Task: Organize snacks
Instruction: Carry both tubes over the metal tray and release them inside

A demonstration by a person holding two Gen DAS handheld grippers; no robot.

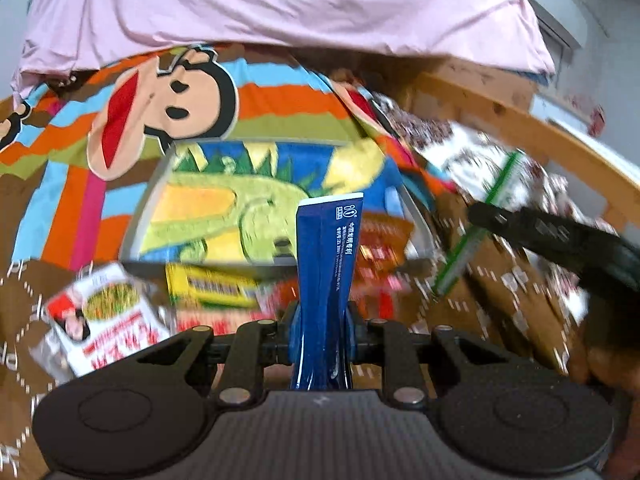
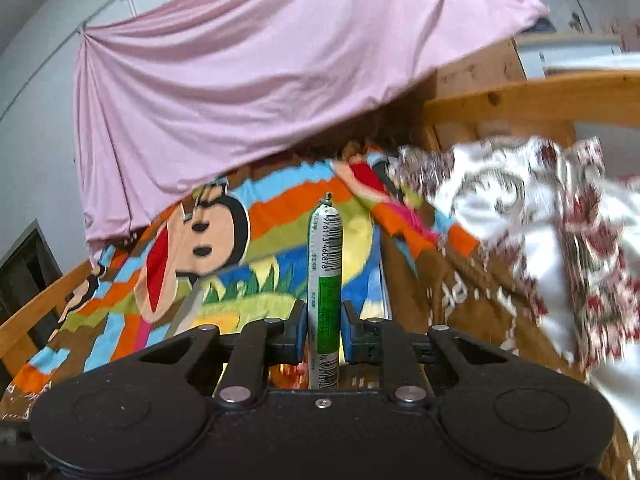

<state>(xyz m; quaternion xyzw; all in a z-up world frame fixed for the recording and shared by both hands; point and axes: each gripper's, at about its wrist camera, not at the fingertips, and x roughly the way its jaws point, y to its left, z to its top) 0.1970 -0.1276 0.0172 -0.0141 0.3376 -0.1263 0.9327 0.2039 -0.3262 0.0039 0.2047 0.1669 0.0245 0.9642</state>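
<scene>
Early going: the left claw [image 1: 320, 316] pinches a blue packet [image 1: 326, 280], the right claw [image 2: 323, 332] pinches a green sausage stick [image 2: 325, 276], and other snacks [image 1: 212, 288] lie loose on the bed [image 1: 52, 200] by the tray [image 1: 138, 216].

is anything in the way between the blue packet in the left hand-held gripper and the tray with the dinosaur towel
Nothing visible blocks it. The left hand-held gripper holds the blue packet above loose snack packs at the tray's near edge; the dinosaur towel beyond looks bare. The picture is blurred.
</scene>
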